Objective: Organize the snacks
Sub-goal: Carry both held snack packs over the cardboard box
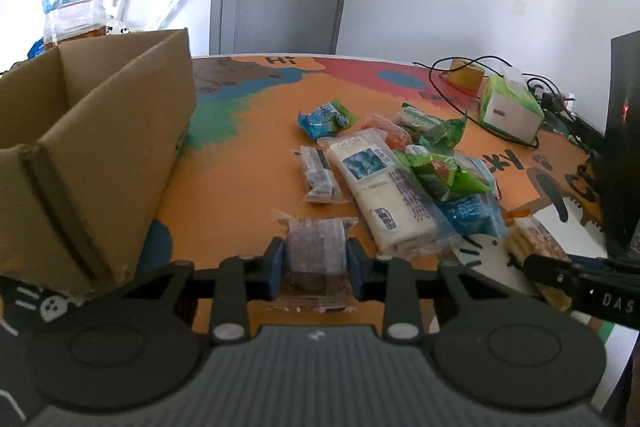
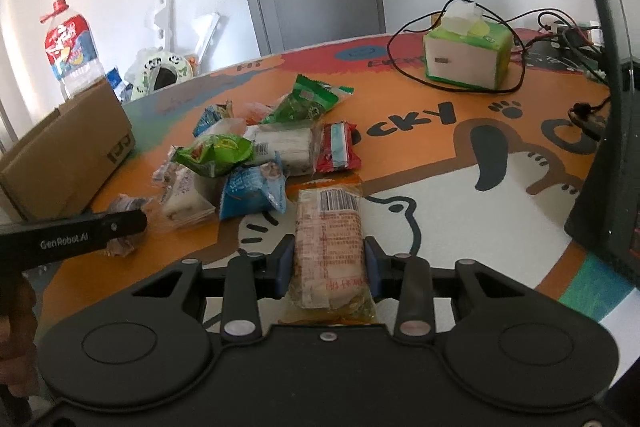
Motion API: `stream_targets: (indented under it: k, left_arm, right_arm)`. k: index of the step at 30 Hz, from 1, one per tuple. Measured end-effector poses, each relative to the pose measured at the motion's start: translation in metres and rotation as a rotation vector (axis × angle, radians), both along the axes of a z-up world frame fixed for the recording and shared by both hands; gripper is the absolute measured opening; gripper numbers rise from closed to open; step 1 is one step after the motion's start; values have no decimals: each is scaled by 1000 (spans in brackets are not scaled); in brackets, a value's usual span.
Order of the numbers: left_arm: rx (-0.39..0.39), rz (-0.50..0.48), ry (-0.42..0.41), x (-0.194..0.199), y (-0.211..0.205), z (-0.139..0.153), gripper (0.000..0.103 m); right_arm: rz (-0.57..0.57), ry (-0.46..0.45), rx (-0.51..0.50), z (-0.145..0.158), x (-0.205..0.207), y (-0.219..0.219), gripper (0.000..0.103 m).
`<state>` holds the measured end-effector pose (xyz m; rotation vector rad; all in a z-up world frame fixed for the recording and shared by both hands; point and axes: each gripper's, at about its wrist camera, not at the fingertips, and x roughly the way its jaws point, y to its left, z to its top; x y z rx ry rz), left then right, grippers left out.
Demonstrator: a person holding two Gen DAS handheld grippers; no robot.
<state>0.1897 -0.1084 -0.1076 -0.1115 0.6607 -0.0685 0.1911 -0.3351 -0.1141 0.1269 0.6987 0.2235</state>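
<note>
Left wrist: gripper (image 1: 316,263) half-hiding purple snack (image 1: 318,247).

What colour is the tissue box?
The tissue box is green with a white front panel, clearest in the right wrist view.

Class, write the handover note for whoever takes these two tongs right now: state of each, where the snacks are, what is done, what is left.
Left tongs: shut on a purple-brown snack pack.
Right tongs: shut on an orange barcode pack.
The cardboard box sits to the left; no snacks are visible in the part in view.
The snack pile lies loose on the table.
Left: box both held packs, then the pile.
</note>
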Motion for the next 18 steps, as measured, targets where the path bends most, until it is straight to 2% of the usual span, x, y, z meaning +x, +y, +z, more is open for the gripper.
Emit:
stream_targets:
  k: [11, 18]
  left_arm:
    - [-24, 33, -64, -35, 3, 21, 30]
    - [-14, 60, -126, -59, 8, 47, 30]
  right_arm:
    - [19, -67, 31, 21, -27, -1, 36]
    - [56, -118, 34, 43, -31, 11, 36]
